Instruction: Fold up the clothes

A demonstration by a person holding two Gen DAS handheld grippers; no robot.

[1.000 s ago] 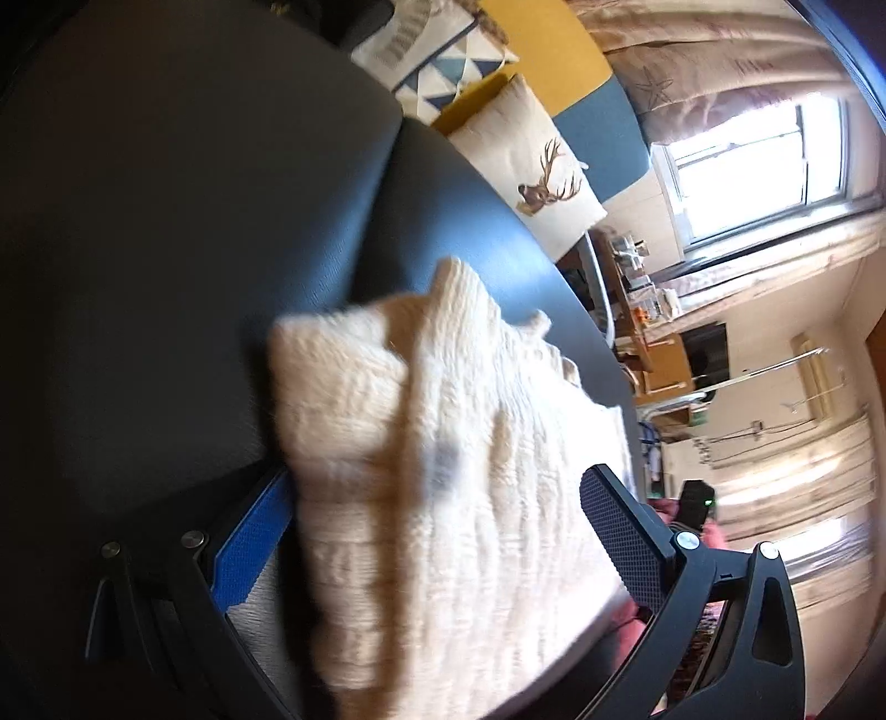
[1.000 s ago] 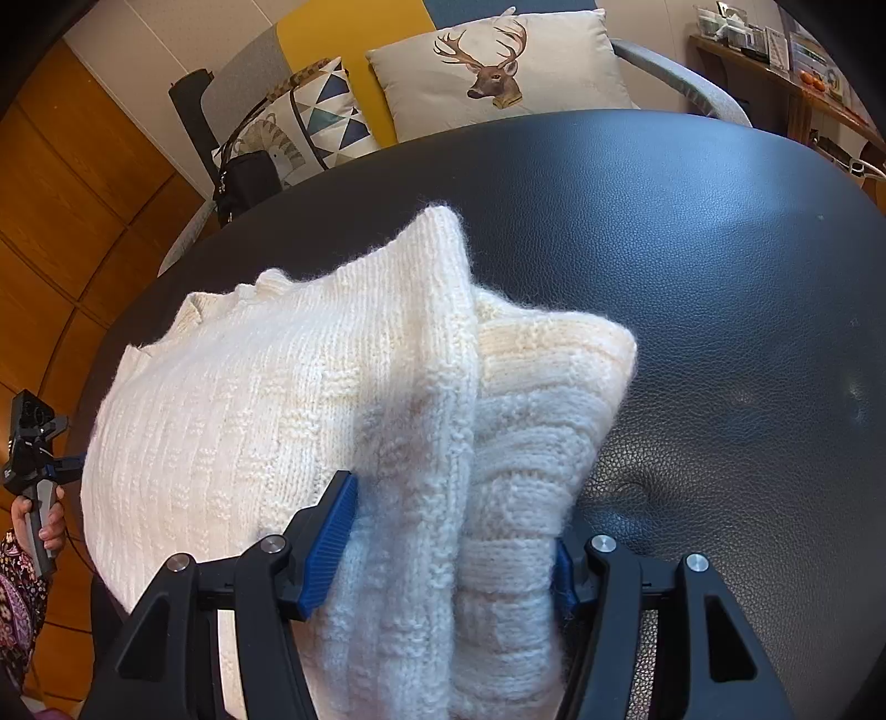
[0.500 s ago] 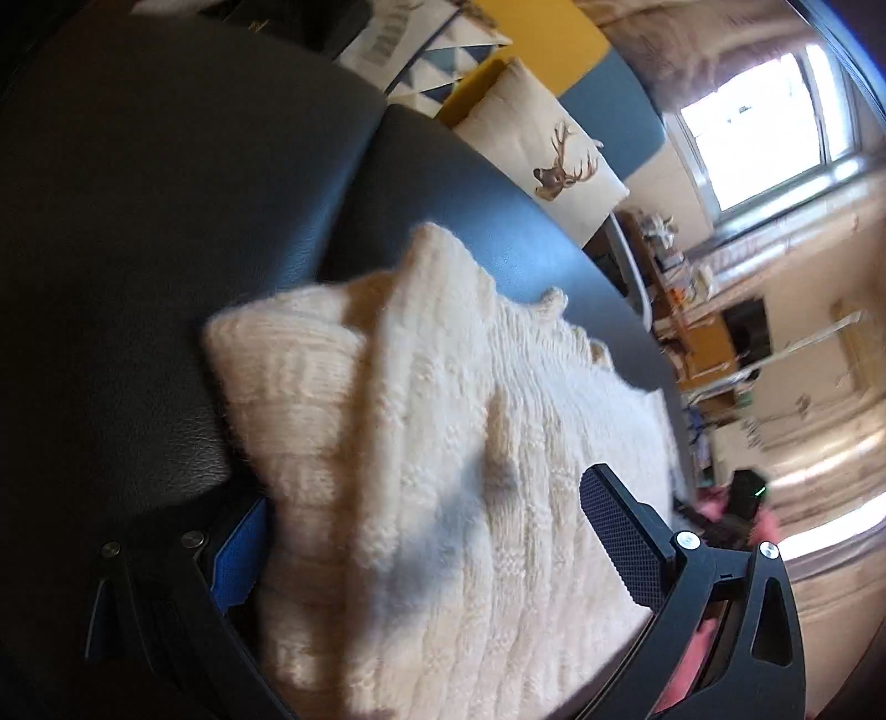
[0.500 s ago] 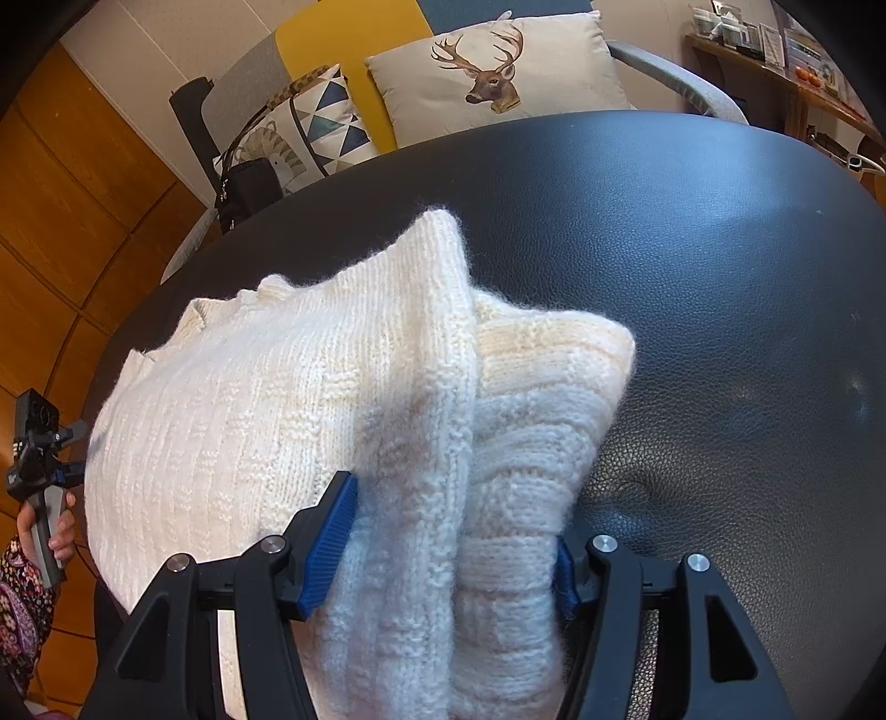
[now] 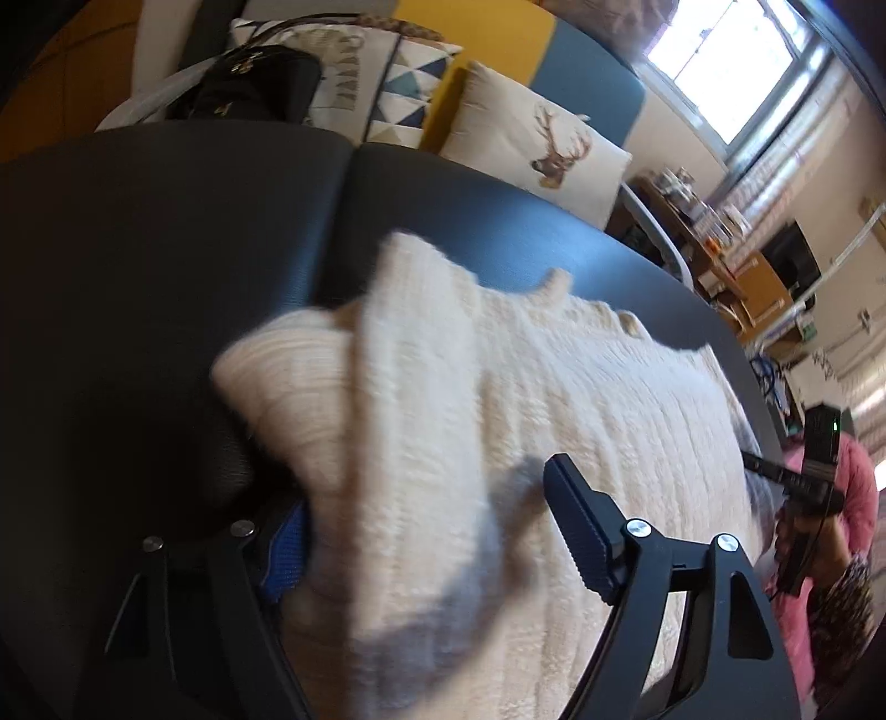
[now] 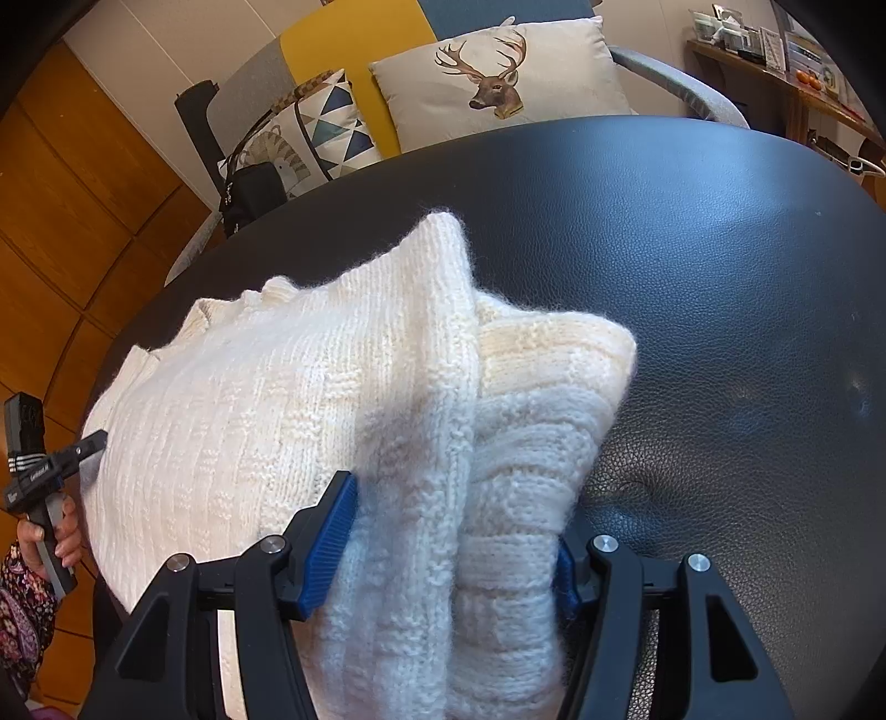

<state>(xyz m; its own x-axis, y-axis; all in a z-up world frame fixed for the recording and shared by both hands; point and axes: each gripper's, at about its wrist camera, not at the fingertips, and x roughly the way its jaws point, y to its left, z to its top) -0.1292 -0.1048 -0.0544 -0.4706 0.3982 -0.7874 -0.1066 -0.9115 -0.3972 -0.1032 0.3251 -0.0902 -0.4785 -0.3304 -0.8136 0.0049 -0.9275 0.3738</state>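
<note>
Black leather surface [image 6: 692, 266] under and ahead of the claw. Deer cushion [image 6: 498, 83], triangle-pattern cushion [image 6: 326, 122] beyond (black bag [image 6: 252, 194] far left).

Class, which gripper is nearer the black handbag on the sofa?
Left. The left gripper faces the black handbag across the table; the right gripper sees it far off to its left.

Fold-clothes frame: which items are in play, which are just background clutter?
In play:
cream knit sweater on the black leather surface
right tongs, clamped on a bunched fold
left tongs, fabric between the fingers

Background:
deer cushion
triangle-pattern cushion
black handbag
cluttered shelf
</note>
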